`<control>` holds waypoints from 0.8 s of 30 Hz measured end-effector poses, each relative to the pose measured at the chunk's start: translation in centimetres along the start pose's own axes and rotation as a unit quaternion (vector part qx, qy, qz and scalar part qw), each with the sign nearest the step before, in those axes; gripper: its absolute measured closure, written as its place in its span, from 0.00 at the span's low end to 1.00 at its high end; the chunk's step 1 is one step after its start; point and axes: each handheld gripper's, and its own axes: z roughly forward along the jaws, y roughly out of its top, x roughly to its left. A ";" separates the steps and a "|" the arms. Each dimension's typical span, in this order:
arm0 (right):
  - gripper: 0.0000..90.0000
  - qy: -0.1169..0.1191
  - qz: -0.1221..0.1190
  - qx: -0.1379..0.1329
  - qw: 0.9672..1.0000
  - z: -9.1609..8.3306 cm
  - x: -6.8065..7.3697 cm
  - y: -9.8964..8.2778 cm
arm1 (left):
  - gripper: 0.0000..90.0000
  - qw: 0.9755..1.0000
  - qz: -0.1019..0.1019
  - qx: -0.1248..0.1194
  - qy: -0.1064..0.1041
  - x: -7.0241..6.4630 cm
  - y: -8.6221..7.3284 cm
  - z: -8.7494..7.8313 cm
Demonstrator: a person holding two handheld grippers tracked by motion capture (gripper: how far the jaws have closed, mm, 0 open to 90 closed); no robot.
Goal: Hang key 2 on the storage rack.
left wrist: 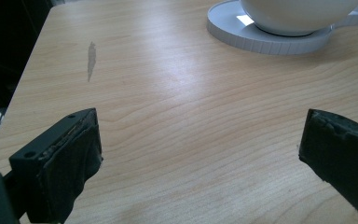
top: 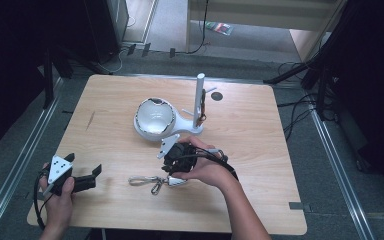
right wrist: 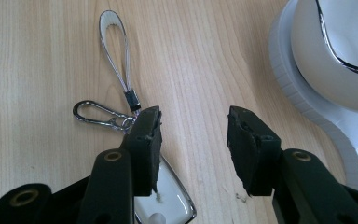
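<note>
A keychain lies on the wooden table (top: 260,150): a white key fob (top: 178,181) with a chrome rim, a silver carabiner (top: 156,188) and a grey strap loop (top: 141,179). My right gripper (top: 176,170) hangs right over the fob, pointing down, jaws open. In the right gripper view the fob (right wrist: 170,203) lies partly under one jaw, with the carabiner (right wrist: 95,115) and the strap loop (right wrist: 114,51) beyond it; nothing sits between the jaws of the right gripper (right wrist: 193,121). My left gripper (top: 86,165) rests open near the front left corner, left gripper (left wrist: 200,126) over bare wood.
A white stand with a glossy bowl (top: 154,117) and an upright pole (top: 199,100) with short pegs stands behind the keychain; its bowl (right wrist: 335,51) is close to the right jaw. A small dark disc (top: 216,95) lies behind the pole. The stand's ribbed base (left wrist: 270,39) is ahead of the left gripper.
</note>
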 end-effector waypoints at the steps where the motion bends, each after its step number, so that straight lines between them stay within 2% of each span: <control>1: 0.62 0.002 -0.001 0.001 1.000 0.1 0.0 0.1 | 0.00 1.000 0.000 0.000 0.000 0.0 0.0 0.0; 24: 0.63 0.028 -0.012 0.036 0.999 2.0 0.4 0.8 | 0.00 1.000 -0.002 0.001 -0.001 0.0 0.0 0.0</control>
